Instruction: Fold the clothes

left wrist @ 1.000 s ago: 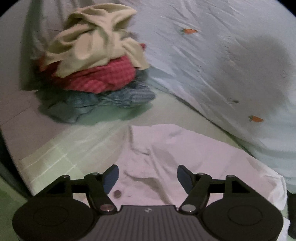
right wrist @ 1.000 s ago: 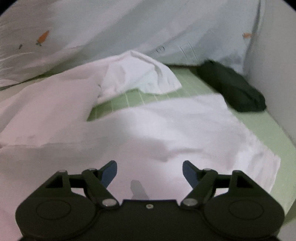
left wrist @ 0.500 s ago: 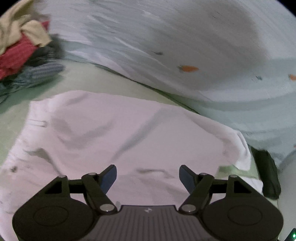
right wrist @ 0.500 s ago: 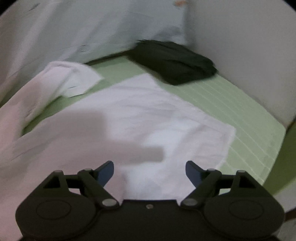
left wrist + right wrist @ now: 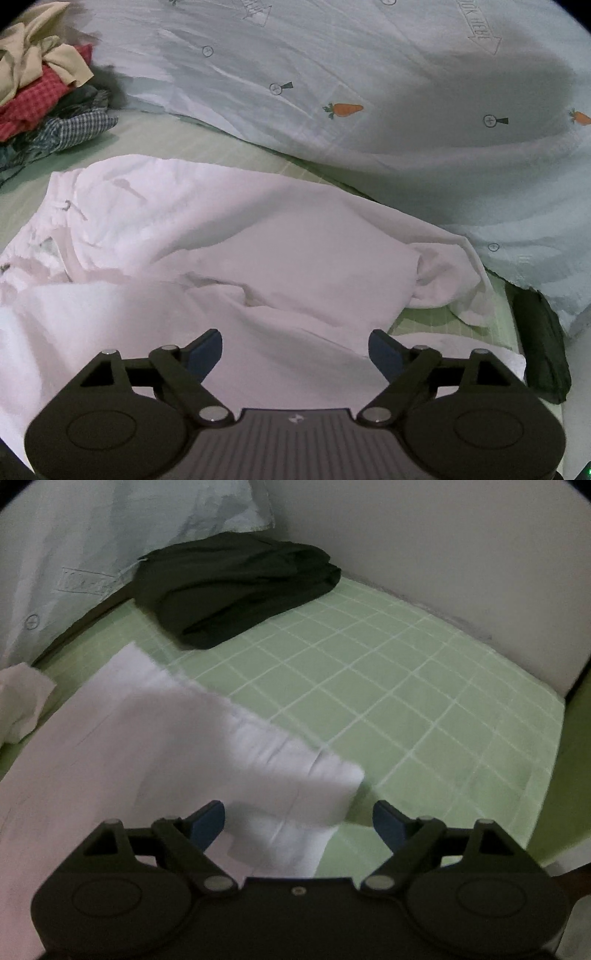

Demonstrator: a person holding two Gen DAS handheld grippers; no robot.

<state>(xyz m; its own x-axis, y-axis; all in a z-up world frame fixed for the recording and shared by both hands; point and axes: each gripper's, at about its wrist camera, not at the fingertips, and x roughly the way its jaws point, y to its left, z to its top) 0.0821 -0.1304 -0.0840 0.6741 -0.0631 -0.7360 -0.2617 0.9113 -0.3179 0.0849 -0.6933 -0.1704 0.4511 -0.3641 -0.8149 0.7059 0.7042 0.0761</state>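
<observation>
A white garment (image 5: 229,251) lies spread and rumpled on the green checked sheet (image 5: 388,686). My left gripper (image 5: 295,350) hovers over its middle, jaws opening wide, nothing between them. In the right wrist view the garment's far hem corner (image 5: 280,768) lies flat on the sheet. My right gripper (image 5: 298,823) stands open just above that corner, not gripping it. One sleeve (image 5: 439,280) is bunched at the garment's right side.
A pile of unfolded clothes (image 5: 44,96) sits at the far left. A pale blanket with carrot prints (image 5: 369,96) lies along the back. A folded dark garment (image 5: 236,583) rests by the white wall (image 5: 443,554); bare sheet lies right of the hem.
Both views have swept to the right along the garment. The clothes pile slid to the left edge, the dark garment and wall came into view. The left jaws have widened.
</observation>
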